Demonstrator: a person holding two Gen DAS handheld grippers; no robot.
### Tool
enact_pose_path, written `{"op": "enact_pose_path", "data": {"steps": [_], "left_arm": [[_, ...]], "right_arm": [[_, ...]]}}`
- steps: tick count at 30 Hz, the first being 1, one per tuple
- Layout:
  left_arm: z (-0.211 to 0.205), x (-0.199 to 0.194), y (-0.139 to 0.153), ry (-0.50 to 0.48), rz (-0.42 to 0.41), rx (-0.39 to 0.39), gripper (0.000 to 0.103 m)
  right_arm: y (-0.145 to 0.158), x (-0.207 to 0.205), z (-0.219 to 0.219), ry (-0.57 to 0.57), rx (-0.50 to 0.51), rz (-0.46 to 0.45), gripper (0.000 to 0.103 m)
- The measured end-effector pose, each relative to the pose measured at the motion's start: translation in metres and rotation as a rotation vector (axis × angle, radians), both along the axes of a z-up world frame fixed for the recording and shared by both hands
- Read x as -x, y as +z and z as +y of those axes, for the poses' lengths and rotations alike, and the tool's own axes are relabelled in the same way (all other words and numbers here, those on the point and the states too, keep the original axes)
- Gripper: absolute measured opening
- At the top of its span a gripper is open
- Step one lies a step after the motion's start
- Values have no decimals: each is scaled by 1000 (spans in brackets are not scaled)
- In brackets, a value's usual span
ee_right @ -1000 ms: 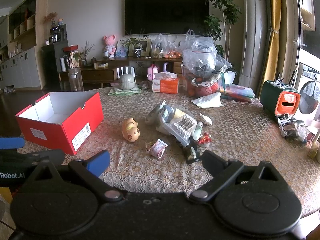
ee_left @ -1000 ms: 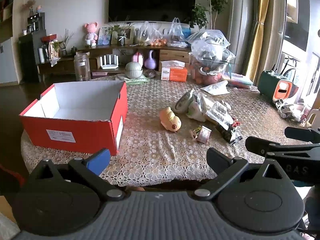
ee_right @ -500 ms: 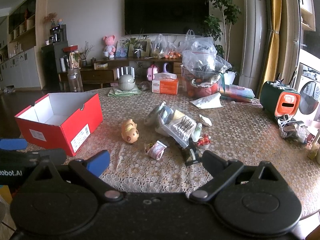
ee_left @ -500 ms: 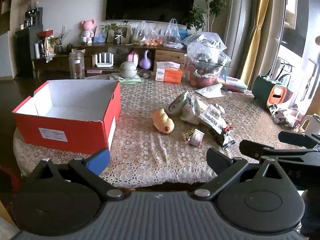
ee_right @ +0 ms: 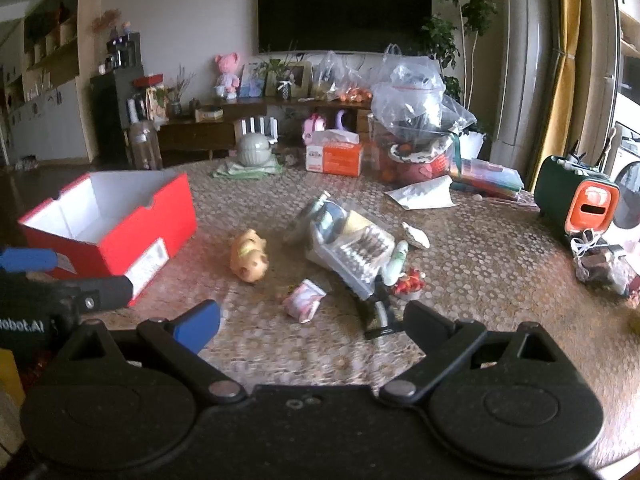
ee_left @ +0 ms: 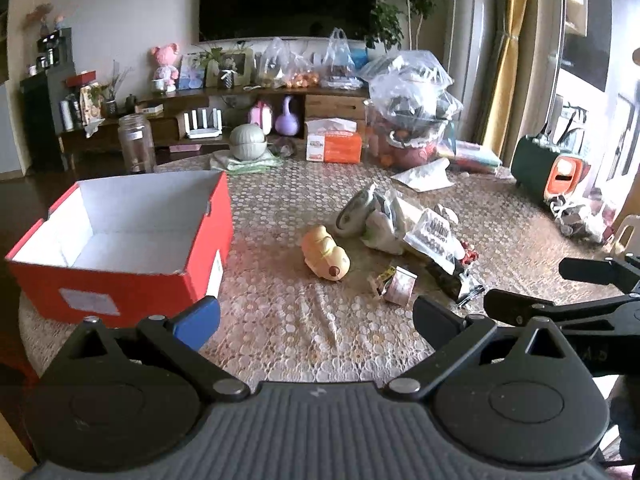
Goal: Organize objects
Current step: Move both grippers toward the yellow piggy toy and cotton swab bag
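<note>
The left gripper [ee_left: 316,316] hangs over the near table edge with its jaws spread wide and nothing between them; the right gripper [ee_right: 312,318] is likewise agape and empty; both have edged closer to the table [ee_left: 280,332] than a second ago, so the clutter looms larger; the yellow toy [ee_left: 326,253] lies on its side between the empty red box [ee_left: 120,280] and the heap of packets [ee_right: 352,250]; a small pink sachet [ee_right: 303,300] sits just before the right gripper.
</note>
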State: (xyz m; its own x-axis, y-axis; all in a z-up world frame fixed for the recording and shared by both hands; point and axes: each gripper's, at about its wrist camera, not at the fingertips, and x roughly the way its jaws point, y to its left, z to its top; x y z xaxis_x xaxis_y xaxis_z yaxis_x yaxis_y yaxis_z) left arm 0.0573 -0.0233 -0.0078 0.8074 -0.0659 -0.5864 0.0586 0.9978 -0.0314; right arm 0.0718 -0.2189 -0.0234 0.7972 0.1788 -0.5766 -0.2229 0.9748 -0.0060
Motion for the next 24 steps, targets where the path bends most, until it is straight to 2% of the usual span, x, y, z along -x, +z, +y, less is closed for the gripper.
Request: {"op": "enact_pose_path", "data": {"steps": [4, 9, 14, 19, 24], "left_arm": [[-11, -29, -12, -40, 32, -11, 103], [-31, -66, -33, -60, 45, -91, 103], [-31, -110, -47, -5, 80, -102, 103], [-29, -149, -66, 42, 130, -146, 103], [-26, -175, -80, 67, 171, -142, 103]], "right_arm": [[-16, -22, -8, 20, 59, 23, 98], [-33, -54, -22, 31, 101, 78, 97], [-46, -77, -32, 29, 110, 101, 97], [-63, -101, -36, 39, 143, 135, 97], [-59, -121, -39, 50, 120, 125, 97]]}}
